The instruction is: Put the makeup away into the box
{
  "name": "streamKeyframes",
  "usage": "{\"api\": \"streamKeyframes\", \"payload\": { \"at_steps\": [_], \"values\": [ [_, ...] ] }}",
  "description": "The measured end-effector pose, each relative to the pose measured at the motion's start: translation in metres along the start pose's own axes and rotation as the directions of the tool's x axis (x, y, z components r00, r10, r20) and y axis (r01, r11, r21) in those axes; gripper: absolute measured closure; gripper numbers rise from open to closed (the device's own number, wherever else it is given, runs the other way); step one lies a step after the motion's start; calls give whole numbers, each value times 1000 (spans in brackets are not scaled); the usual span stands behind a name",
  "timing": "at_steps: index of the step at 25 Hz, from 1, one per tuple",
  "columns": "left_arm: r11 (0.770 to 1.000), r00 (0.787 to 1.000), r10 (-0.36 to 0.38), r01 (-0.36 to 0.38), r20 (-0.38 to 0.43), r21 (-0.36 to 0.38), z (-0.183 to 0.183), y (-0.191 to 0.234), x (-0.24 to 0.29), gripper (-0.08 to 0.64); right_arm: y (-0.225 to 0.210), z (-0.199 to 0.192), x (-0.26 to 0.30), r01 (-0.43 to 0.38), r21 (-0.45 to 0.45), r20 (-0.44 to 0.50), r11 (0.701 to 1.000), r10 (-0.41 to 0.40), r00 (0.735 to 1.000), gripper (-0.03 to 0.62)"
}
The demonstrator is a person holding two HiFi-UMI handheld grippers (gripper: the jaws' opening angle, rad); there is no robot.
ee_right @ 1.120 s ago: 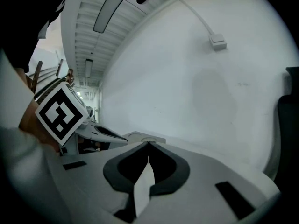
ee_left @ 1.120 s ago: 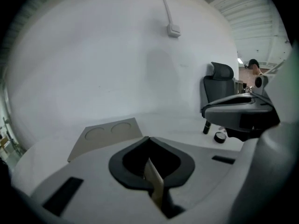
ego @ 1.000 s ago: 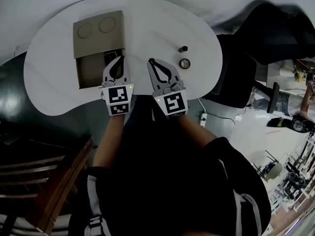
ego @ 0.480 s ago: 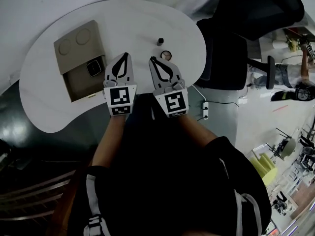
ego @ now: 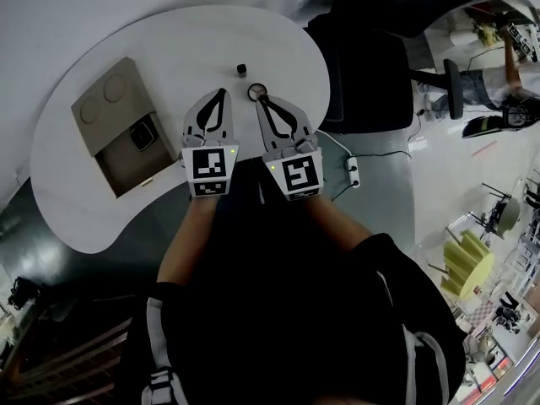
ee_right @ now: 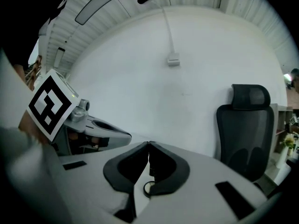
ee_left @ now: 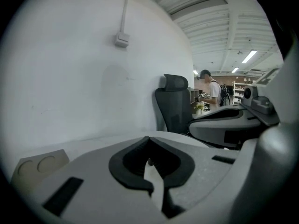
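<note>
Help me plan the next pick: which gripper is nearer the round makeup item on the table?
Right. The right gripper points just beside the round makeup item; the left gripper is farther off, to its left.

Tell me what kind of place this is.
Probably an office-like lab or workshop: a white table, a black office chair beside it, and strip lights on a ribbed ceiling.

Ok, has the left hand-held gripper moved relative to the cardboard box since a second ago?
Yes. The left hand-held gripper has moved right, off the cardboard box it overlapped, toward the small round container on the table.
</note>
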State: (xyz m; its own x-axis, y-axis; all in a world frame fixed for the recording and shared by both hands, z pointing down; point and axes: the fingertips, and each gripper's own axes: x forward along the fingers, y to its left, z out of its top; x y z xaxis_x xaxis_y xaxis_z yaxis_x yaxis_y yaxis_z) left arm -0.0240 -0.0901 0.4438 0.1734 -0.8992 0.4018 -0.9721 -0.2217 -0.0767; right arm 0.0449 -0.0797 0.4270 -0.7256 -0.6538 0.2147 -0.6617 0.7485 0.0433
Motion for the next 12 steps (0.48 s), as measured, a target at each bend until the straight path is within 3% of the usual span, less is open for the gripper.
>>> {"api": "streamKeyframes", "payload": {
  "at_steps": [12],
  "values": [
    [992, 990, -121, 123, -74, 25, -18, -42, 39, 552, -37, -20, -13, 93, 62, -65, 994, -89, 994, 569]
  ]
}}
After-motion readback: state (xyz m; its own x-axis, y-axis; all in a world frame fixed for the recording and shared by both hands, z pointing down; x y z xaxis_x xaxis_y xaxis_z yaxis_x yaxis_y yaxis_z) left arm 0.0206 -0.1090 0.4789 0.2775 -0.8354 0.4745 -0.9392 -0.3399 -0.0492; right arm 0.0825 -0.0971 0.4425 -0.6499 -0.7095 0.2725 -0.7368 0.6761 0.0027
